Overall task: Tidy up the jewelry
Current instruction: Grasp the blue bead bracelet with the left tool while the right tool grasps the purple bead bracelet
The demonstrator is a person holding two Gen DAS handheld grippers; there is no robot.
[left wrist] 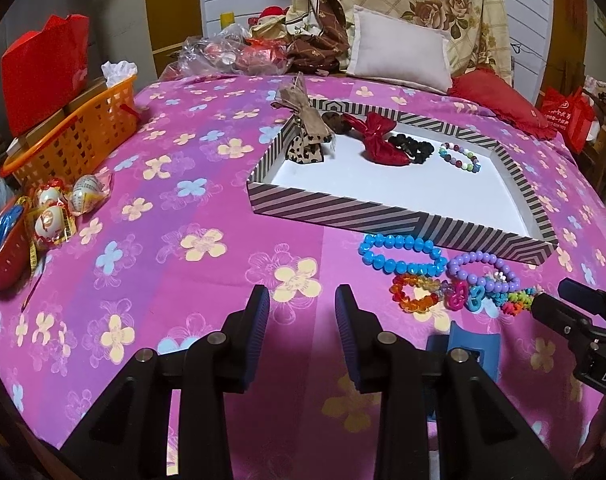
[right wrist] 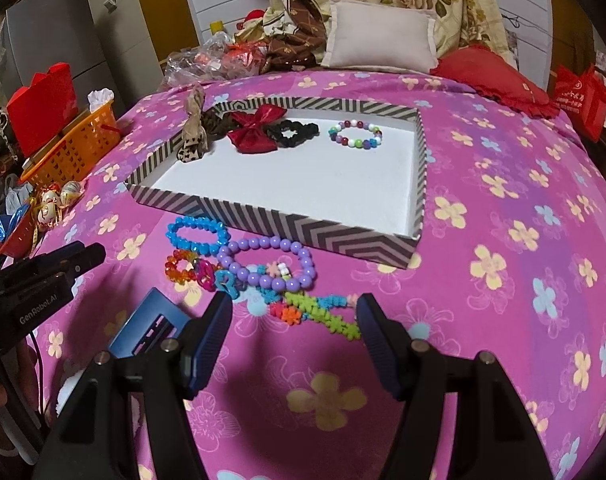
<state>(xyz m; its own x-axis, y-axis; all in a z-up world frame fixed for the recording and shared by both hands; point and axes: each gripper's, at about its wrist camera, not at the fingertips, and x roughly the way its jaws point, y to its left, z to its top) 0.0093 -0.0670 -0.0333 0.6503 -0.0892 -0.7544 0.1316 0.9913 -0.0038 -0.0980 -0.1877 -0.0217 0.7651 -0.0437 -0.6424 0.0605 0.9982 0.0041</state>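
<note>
So far, four pieces are sitting in the striped tray (right wrist: 419, 168); bracelets (right wrist: 263, 264) are waiting at its six o'clock, with the left gripper (left wrist: 302, 312) and right gripper (right wrist: 293, 320) both gaping empty.

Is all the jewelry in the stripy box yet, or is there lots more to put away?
Partly done. Inside the striped box already lie a red bow, a black scrunchie and a multicolored bead bracelet. Nothing is being held: the left gripper and right gripper are both open. Still on the bedspread: the blue bracelet, purple bracelet, the other small colorful pieces and a blue clip.
</note>
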